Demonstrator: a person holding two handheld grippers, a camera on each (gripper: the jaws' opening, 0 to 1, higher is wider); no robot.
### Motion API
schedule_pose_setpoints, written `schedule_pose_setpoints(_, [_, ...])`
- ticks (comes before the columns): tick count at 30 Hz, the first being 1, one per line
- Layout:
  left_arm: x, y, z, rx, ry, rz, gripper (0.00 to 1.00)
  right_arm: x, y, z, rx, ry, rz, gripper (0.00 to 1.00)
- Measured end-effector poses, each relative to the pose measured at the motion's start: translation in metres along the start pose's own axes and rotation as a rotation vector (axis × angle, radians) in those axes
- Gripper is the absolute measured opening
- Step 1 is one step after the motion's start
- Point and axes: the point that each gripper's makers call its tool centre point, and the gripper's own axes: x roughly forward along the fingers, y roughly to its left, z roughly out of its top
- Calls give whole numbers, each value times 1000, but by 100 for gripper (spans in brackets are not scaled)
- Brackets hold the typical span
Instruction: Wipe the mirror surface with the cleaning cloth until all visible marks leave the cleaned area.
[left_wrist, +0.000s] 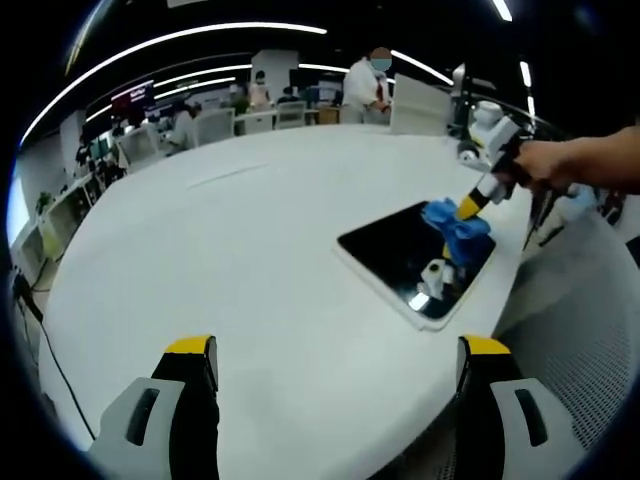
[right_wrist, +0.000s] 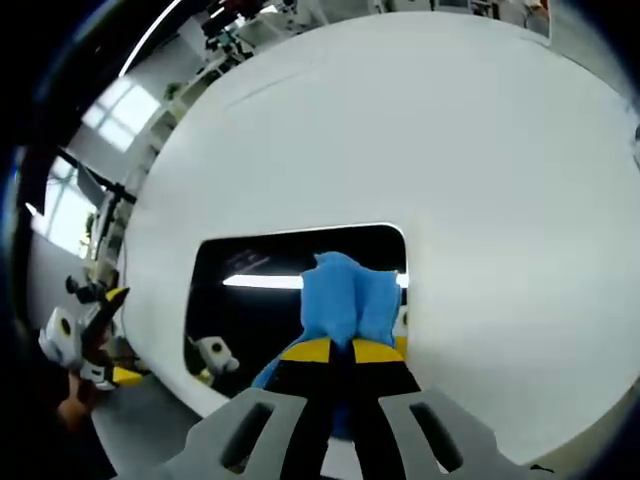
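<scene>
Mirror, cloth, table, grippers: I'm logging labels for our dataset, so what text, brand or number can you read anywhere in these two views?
None is readable.
The mirror, the blue cloth and the white table bear no visible print.
A red-lit wall screen far behind is too blurred to read.

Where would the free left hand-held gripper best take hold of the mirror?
Probably the mirror's near corner edge, approached low from the table side. It lies flat, so only its thin rim offers a grip; the cloth covers the far end.

Mirror (right_wrist: 260, 300) partly behind cloth (right_wrist: 345, 295)
</scene>
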Motion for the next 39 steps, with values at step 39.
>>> schedule_pose_setpoints(39, [-1,0,-1,-4,10,10,99,19,-8,55,-42,9,-51,0])
